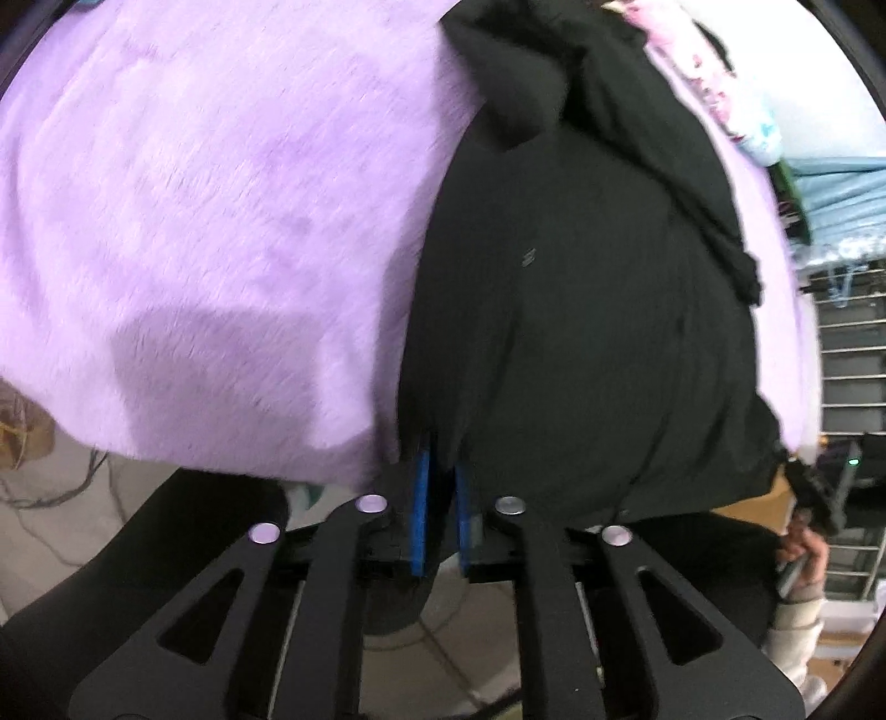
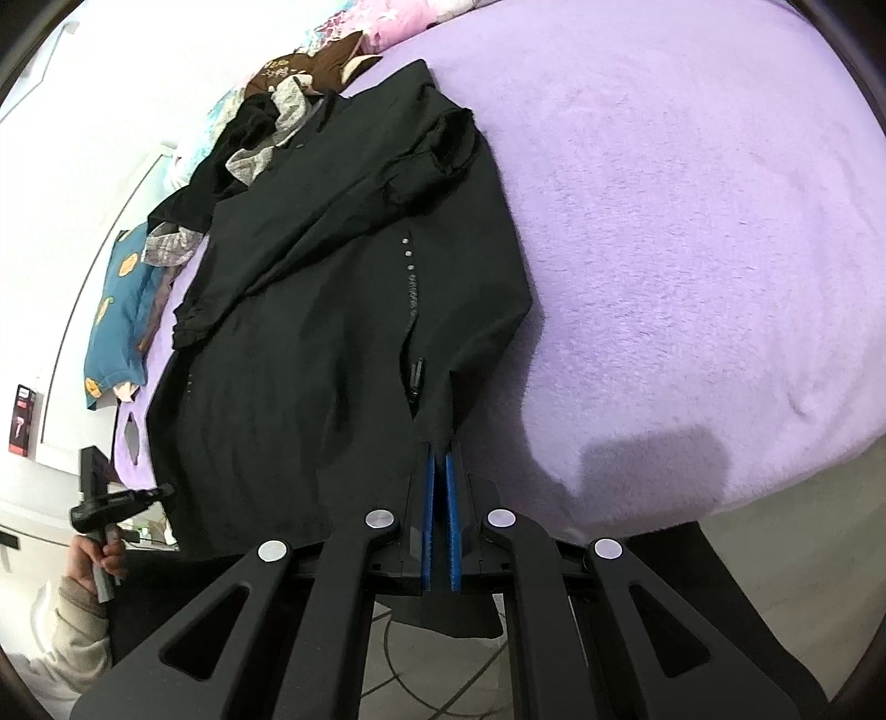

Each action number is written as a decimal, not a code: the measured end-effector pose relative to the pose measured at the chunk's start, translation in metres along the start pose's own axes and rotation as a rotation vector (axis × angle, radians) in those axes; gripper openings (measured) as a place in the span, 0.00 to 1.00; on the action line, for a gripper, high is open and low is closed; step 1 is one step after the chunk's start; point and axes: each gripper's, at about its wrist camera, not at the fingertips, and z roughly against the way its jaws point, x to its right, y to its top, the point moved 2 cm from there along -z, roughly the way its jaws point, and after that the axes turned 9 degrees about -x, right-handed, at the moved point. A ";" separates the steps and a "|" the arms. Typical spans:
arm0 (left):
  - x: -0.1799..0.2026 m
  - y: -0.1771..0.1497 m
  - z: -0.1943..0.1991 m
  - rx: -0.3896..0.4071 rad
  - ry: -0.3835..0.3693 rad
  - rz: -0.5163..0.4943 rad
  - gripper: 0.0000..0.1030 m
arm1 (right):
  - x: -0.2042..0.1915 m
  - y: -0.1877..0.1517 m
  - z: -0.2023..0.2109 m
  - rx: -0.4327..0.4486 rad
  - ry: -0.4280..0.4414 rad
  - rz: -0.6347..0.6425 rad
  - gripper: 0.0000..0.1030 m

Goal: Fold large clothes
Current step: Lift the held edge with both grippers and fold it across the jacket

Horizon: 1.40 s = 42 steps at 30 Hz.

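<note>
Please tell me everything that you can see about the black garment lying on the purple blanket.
The black garment is a large, dark, matte jacket, spread lengthwise on the fluffy purple blanket. A sleeve is folded across its body, and small silver snaps run along one edge. Its lower hem hangs over the bed's edge. The right gripper pinches one hem corner; the left gripper has the other corner between its slightly parted blue pads.

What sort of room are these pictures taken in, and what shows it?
Probably a bedroom: a bed under a purple fleece blanket, patterned bedding at its far end, and a pile of clothes beside the black jacket.
</note>
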 end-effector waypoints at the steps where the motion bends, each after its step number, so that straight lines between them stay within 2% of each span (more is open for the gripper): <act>1: -0.002 -0.001 -0.002 -0.005 0.015 0.001 0.40 | -0.001 0.000 -0.001 0.000 0.006 0.001 0.04; 3: -0.003 -0.004 -0.008 -0.016 0.056 -0.006 0.64 | -0.003 0.002 -0.002 -0.001 0.013 0.002 0.04; 6: -0.004 -0.007 -0.013 -0.026 0.069 -0.038 0.64 | -0.006 0.003 -0.002 0.001 0.027 0.007 0.04; 10: -0.007 -0.013 -0.031 -0.098 0.052 -0.029 0.63 | -0.012 0.006 -0.004 -0.002 0.038 0.021 0.04; 12: -0.002 -0.017 -0.038 -0.126 0.053 -0.056 0.61 | -0.013 0.007 -0.004 -0.003 0.036 0.025 0.04; 13: 0.002 -0.018 -0.041 -0.136 0.051 -0.073 0.57 | -0.013 0.007 -0.004 -0.004 0.035 0.023 0.04; 14: 0.002 -0.018 -0.042 -0.141 0.043 -0.079 0.50 | -0.012 0.008 -0.004 -0.006 0.036 0.020 0.04; 15: 0.004 -0.019 -0.043 -0.151 0.030 -0.081 0.35 | -0.011 0.007 -0.004 -0.007 0.036 0.020 0.04; 16: 0.005 -0.019 -0.045 -0.161 0.035 -0.080 0.28 | -0.012 0.008 -0.004 -0.008 0.034 0.019 0.04; 19: 0.006 -0.021 -0.050 -0.176 0.075 -0.087 0.11 | -0.010 0.007 -0.005 -0.014 0.029 0.018 0.04; 21: 0.004 -0.022 -0.050 -0.177 0.071 -0.077 0.07 | -0.010 0.007 -0.006 -0.017 0.026 0.015 0.04; 26: 0.009 -0.020 -0.045 -0.162 0.048 -0.073 0.03 | -0.012 0.008 -0.007 -0.019 0.016 0.017 0.04; 30: 0.021 -0.020 -0.034 -0.127 0.014 -0.101 0.03 | -0.016 0.008 -0.007 -0.018 0.015 0.029 0.04; 33: 0.027 -0.020 -0.024 -0.092 -0.002 -0.086 0.02 | -0.019 0.009 -0.006 -0.015 0.010 0.048 0.04; 38: 0.038 -0.015 -0.003 -0.034 -0.085 -0.095 0.03 | -0.025 0.014 0.002 0.004 0.013 0.068 0.04; 42: 0.045 -0.005 0.018 0.011 -0.194 -0.070 0.03 | -0.029 0.017 0.012 0.019 0.047 0.086 0.04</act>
